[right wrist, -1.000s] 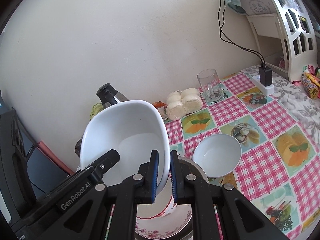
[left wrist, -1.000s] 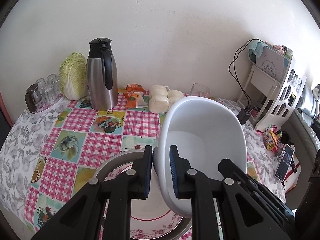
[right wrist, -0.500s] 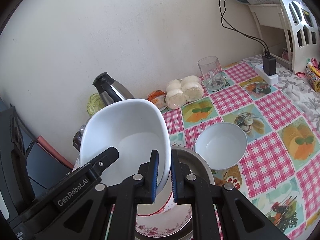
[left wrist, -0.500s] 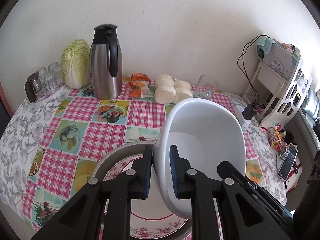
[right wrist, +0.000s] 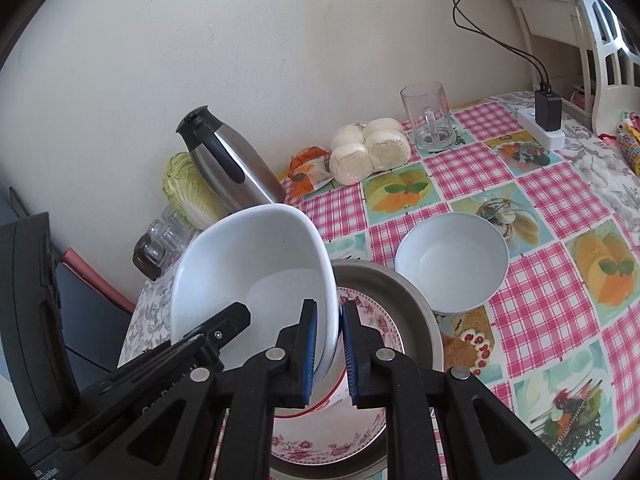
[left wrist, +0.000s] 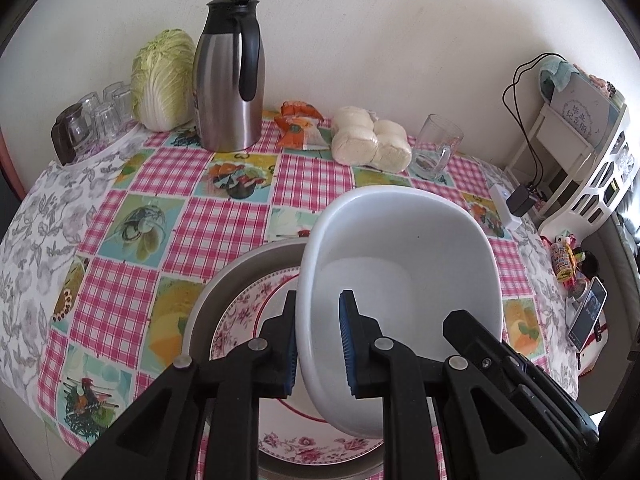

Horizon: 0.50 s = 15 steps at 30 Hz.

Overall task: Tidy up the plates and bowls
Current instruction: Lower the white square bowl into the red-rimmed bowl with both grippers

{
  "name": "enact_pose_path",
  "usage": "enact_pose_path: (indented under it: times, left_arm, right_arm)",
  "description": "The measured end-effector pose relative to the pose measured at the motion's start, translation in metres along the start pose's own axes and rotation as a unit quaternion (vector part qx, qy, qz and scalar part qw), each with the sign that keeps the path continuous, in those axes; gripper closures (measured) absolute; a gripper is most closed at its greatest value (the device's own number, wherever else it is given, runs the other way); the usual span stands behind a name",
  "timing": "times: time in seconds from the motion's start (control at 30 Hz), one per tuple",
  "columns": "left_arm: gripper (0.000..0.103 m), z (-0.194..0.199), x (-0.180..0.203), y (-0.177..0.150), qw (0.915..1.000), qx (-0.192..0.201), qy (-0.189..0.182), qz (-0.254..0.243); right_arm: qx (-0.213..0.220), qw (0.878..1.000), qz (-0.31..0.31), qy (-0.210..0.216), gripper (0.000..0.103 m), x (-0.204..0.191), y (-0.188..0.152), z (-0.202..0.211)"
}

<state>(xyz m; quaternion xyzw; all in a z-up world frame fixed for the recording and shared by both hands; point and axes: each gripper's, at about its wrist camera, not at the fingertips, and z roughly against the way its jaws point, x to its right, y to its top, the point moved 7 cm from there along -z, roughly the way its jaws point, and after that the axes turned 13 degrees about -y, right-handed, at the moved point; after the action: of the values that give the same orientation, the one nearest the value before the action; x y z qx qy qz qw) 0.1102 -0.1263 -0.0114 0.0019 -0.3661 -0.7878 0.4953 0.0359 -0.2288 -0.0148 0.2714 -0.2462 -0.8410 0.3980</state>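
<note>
Both grippers have descended since the earlier frames, bringing the large white bowl [left wrist: 404,256] closer to the floral plate [left wrist: 256,308], and the tabletop now fills more of each view. The right gripper's jaws have just been opening slightly, with the bowl's rim between them.

Surface, left to right in the left wrist view: a cluster of drinking glasses [left wrist: 94,116] stands at the far left edge, then a cabbage [left wrist: 162,80] against the wall, a steel thermal jug [left wrist: 230,76] just beside it, an orange snack packet [left wrist: 300,126], a bag of steamed buns [left wrist: 372,144] and a glass mug [left wrist: 436,148]. The table carries a pink checked tablecloth [left wrist: 224,224] with food pictures. A white shelf unit [left wrist: 592,152] stands at the right, with a power strip [left wrist: 506,210] and black adapter near it. The wall behind is plain white.

The floral plate lies inside a grey metal dish [left wrist: 236,272]. A small white bowl [right wrist: 452,260] rests on the cloth just beside that dish in the right wrist view.

The left gripper [left wrist: 318,344] pinches the large bowl's left rim. The right gripper [right wrist: 330,350] straddles the right rim; its inner pad lies against the wall, and a narrow gap shows at the outer pad. The bowl is tilted above the plate; contact with the plate cannot be determined.
</note>
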Motion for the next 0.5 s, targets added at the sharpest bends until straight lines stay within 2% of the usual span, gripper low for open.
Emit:
enact_pose_path:
  times: [0.5]
  left_arm:
    - [0.083, -0.008, -0.016, -0.013, 0.9991, -0.027, -0.007, 0.031]
  right_arm:
    - [-0.026, 0.999, 0.016, -0.007, 0.087, -0.007, -0.012, -0.01]
